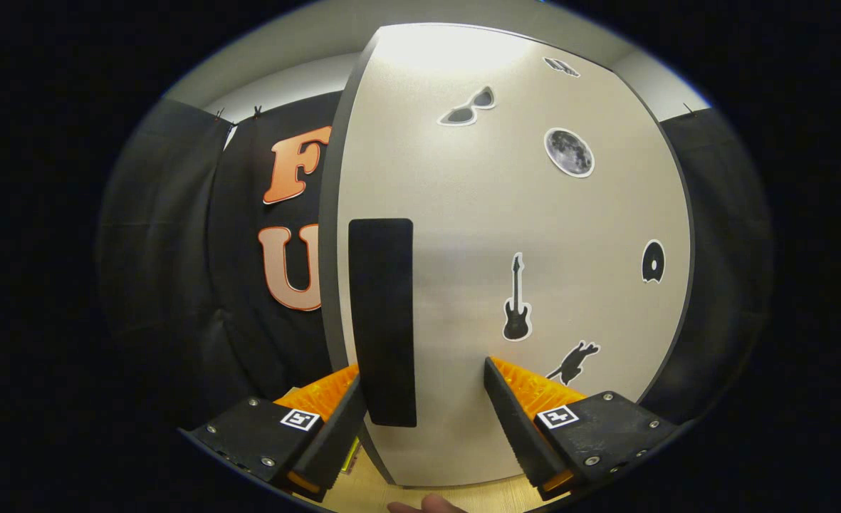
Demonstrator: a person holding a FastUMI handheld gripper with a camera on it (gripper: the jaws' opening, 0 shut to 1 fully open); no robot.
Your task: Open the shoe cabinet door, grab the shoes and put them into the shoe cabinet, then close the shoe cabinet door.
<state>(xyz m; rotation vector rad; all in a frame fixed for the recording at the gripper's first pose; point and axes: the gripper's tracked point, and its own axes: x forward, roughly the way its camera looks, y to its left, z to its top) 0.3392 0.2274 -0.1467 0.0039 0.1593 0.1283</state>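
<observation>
The shoe cabinet door (505, 235) stands close in front of me, a pale panel with several dark stickers and a dark edge (329, 235) along its left side. A tall black handle (384, 320) is fixed upright near that edge. My gripper (422, 370) is open, and the lower part of the handle lies between its fingers. The handle is right against the left finger (335, 434), while the right finger (516, 420) stands well apart from it against the door face. I cannot tell whether the door is fully closed or slightly ajar.
Black cloth booth wall (178, 271) hangs to the left and right of the door. A strip of light wooden surface (370, 495) runs below the door, and a person's fingertip (431, 504) shows on it just under the fingers.
</observation>
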